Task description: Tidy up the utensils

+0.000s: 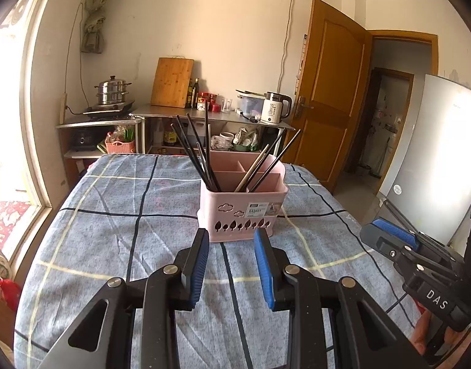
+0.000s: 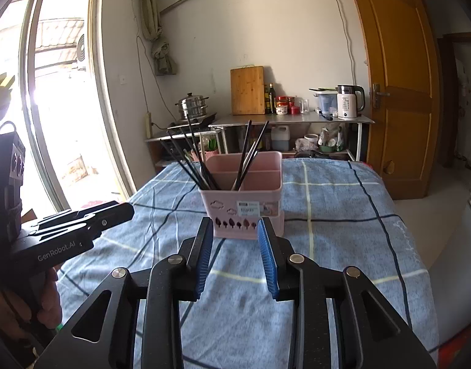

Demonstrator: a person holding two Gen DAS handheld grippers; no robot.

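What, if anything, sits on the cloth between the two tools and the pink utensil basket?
Nothing visible. Both the left tool and right tool are open and empty, with only bare checked cloth between them and the pink basket holding the chopsticks.

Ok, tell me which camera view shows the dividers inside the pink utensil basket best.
The left wrist view. There the pink utensil basket is seen from slightly higher, so its inner dividers show as a cross wall plus a branch behind it. In the right wrist view the basket shows only the cross wall clearly, with chopsticks in front.

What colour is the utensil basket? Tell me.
Pale pink basket, with tree-shaped cutouts along its base; clearest in the left wrist view.
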